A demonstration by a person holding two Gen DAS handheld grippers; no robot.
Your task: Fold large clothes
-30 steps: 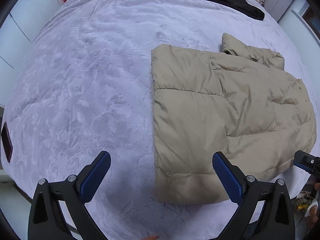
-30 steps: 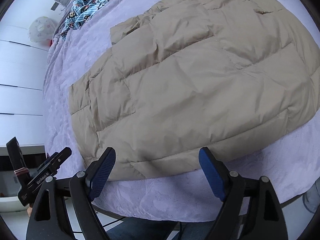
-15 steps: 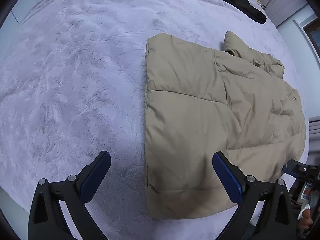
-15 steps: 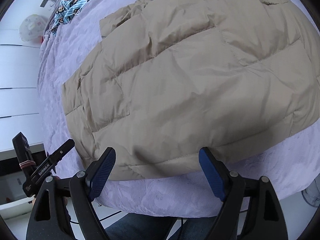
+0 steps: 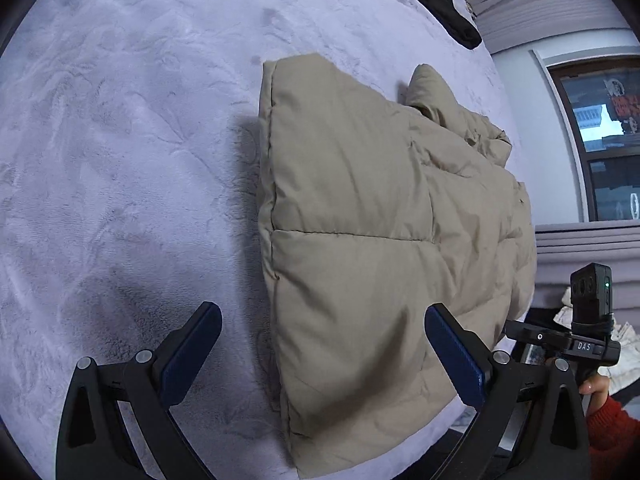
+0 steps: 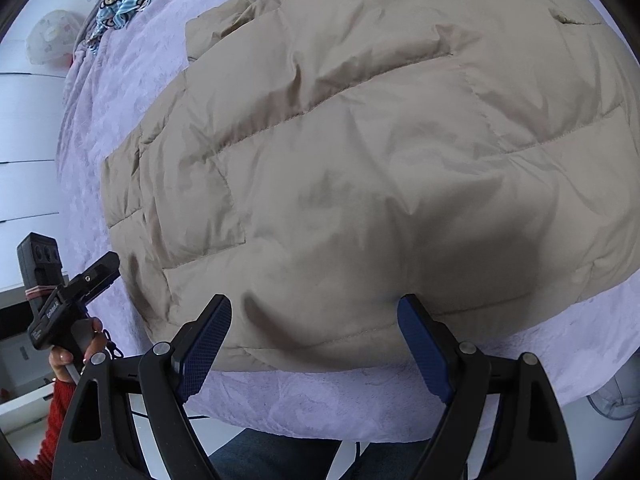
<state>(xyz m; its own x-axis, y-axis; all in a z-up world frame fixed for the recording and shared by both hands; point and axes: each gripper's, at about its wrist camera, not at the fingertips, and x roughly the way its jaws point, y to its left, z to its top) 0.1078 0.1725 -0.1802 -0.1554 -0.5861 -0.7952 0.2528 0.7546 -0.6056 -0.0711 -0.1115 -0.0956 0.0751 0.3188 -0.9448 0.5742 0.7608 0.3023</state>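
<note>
A beige quilted puffer jacket [image 5: 360,220] lies flat on the lilac bed cover [image 5: 120,160], reaching to the bed's near edge. My left gripper [image 5: 320,352] is open and hovers low over the jacket's left edge, one pad over the cover, the other over the fabric. From the right wrist the same jacket [image 6: 380,140] fills the view. My right gripper [image 6: 316,340] is open just above the jacket's near hem, nothing between its pads. Each hand-held gripper shows in the other's view, held by a hand with a red sleeve [image 5: 608,432].
A black garment [image 5: 440,0] lies at the bed's far end. A blue patterned cloth [image 6: 124,0] lies near the far corner, beside a white bag [image 6: 52,36]. A window [image 5: 600,128] is right of the bed. White cabinets stand to the left.
Both grippers have sunk toward the jacket and tilted downward. The left one shifted right, over the jacket's left edge. Both sets of jaws stayed open.
</note>
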